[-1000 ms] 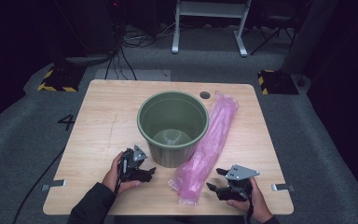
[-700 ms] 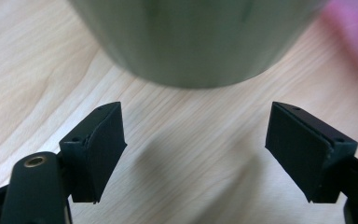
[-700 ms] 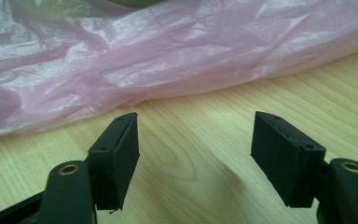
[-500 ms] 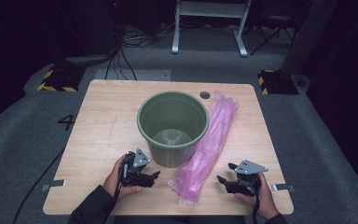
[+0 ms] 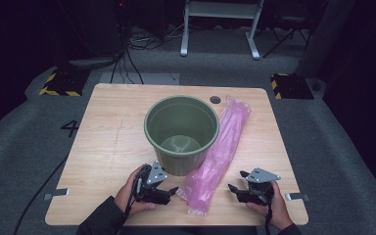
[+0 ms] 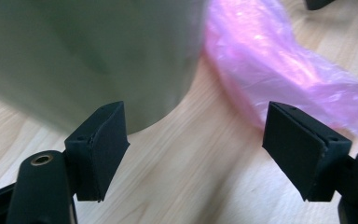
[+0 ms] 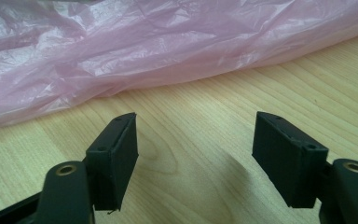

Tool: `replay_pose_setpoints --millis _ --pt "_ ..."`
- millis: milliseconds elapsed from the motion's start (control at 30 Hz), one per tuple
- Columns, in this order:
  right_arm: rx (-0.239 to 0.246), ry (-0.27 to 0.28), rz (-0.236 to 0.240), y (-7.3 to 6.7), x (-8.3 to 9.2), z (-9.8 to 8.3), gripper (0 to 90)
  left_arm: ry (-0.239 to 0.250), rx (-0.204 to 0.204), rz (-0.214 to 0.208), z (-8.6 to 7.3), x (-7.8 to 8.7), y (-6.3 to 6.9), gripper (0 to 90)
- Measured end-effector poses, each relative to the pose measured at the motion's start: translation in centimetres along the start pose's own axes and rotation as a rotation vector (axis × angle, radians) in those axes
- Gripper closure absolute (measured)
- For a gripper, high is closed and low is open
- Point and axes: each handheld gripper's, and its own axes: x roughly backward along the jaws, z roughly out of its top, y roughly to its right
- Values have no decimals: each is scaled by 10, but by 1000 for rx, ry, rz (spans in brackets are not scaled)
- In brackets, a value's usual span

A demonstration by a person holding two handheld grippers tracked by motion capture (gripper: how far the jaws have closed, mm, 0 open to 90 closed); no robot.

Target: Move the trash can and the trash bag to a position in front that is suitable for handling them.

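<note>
1. Lying long and rumpled on the bench (image 5: 107, 147), the pink plastic bag (image 5: 220, 152) runs from about 1 o'clock of the green bucket (image 5: 181, 132) down to about 5 o'clock, pressed against the bucket's right wall for part of its length.
2. Judging by its thin, crinkled, glossy film, it should be very light, soft and slippery, giving no resistance; a pinch will gather film rather than lift a solid body.
3. Its near end, loose and flattened between the two grippers, looks the best place to take hold; a bunched fold would hold better than a single layer, which could slide out or tear.
4. The bucket appears to be stiff ribbed plastic, upright and open, with nothing visible inside.
5. The left gripper (image 5: 169, 192), at roughly 6 o'clock of the bucket, has its fingers (image 6: 100, 149) spread wide and released, grasping nothing; the left gripper view shows the bucket wall beyond one finger and the bag beyond the other.
6. The right gripper (image 5: 234, 189) sits just at 3 o'clock of the bag's near end, fingers (image 7: 114, 158) likewise wide apart and empty, bare wood between them and the bag just ahead, untouched.
</note>
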Motion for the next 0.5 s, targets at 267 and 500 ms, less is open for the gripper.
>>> replay_pose_setpoints --millis 267,500 --pt "4 -4 19 -2 -5 1 311 17 -23 -34 9 -12 15 233" --pt "3 -11 15 -4 -7 0 315 25 -19 -55 10 -22 21 245"
